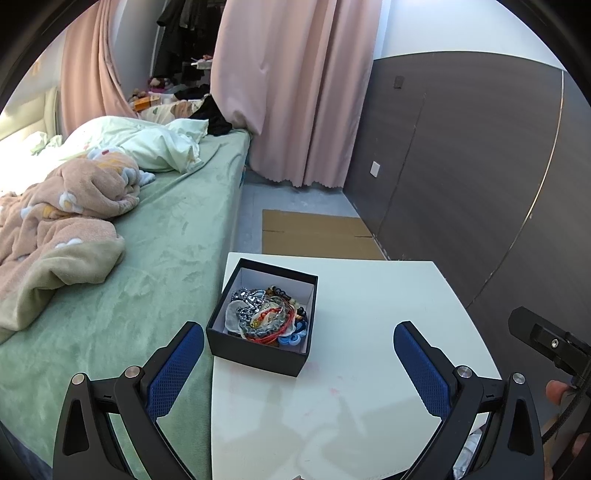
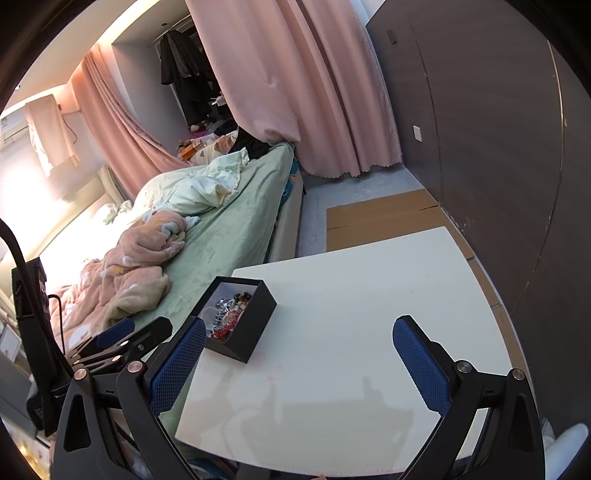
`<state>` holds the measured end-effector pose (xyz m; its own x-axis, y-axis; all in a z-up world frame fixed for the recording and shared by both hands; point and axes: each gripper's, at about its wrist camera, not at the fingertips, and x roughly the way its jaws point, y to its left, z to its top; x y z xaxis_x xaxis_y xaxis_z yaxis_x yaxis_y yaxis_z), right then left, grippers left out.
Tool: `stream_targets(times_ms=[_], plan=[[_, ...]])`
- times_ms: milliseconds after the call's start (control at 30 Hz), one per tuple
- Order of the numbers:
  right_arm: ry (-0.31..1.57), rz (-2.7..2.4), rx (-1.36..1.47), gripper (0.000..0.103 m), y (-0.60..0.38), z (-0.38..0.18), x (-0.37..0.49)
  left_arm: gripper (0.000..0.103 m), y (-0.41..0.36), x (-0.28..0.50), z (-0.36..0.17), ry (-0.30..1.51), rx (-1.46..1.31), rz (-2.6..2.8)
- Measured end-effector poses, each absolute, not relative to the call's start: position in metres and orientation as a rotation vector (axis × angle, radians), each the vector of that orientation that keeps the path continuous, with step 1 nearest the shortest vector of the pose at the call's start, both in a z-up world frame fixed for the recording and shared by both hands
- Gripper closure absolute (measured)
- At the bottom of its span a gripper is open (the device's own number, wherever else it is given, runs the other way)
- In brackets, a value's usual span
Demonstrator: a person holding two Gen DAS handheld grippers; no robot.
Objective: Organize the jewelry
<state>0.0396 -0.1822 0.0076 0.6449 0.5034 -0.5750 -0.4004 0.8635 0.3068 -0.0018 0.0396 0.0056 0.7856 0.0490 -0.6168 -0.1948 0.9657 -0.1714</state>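
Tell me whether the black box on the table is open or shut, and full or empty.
Open and holding jewelry. The black box has no lid on it, and a tangled pile of jewelry lies inside against its white lining; no lid shows anywhere.

Tangled jewelry (image 1: 266, 314) pieces indistinguishable; box's (image 2: 255, 325) near contents hidden by wall.

I am in a home bedroom. A bed (image 1: 177, 229) with a green sheet fills the left of the frame, a rumpled pink blanket (image 1: 62, 218) and a pale duvet (image 1: 147, 140) heaped on it. Pink curtains (image 1: 295, 92) hang at top centre, and dark clothes (image 1: 184, 33) hang in an open closet beyond them. A dark panelled wall (image 1: 461, 155) with a white switch plate (image 1: 375, 169) runs along the right, and flattened cardboard (image 1: 314, 232) lies on the grey floor beyond my small white worktop (image 1: 369, 332).
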Motion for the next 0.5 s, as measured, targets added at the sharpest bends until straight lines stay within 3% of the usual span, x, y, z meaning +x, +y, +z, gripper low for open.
stream_targets(times_ms=[500], plan=[[0.706, 0.503, 0.155, 0.002, -0.186, 0.007, 0.04, 0.0, 0.027, 0.003, 0.005, 0.651, -0.179, 0.135]])
